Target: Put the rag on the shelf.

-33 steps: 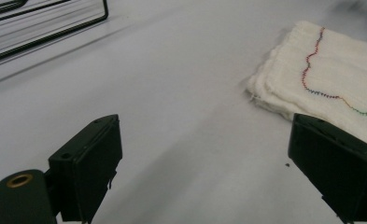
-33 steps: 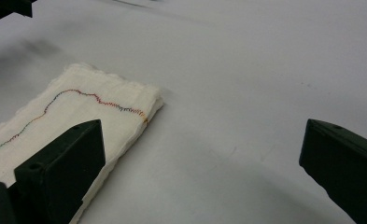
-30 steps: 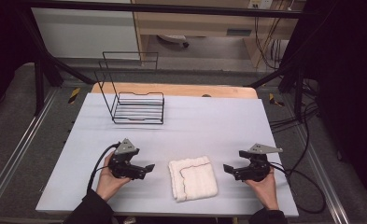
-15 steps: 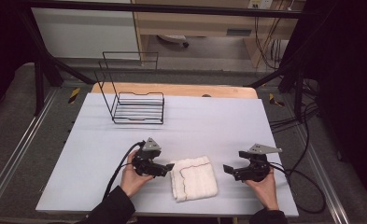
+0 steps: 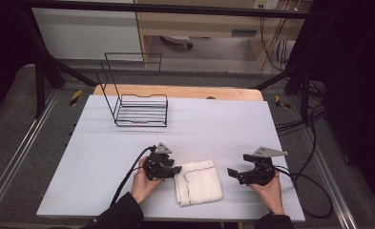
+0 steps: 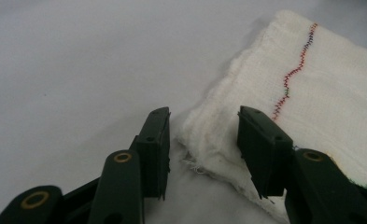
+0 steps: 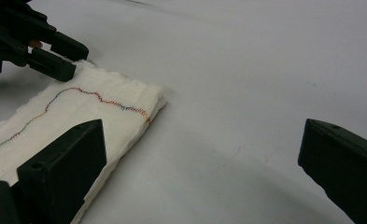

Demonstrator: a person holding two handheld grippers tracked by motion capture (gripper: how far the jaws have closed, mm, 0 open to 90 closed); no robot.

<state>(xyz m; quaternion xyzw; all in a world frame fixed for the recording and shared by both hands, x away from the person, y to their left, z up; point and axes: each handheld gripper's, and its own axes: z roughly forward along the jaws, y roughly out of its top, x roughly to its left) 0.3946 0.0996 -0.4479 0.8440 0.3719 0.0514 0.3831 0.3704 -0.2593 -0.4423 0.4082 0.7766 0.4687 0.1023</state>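
At lower centre of the high view, the folded cloth [image 5: 198, 182] is lying on the counter [image 5: 213, 129]; its left corner is being straddled by the left gripper [image 5: 174, 170], whose fingers [image 6: 155, 140] have just been closing but are not yet pressing, while the right gripper [image 5: 234, 174] is being held spread wide, apart from the cloth. A shallow bite risks being taken, so only the top layer may be lifted and the fold lost. The frayed corner layers are being shown by the left gripper view, the wire rack [image 5: 140, 109] at upper left by the high view.
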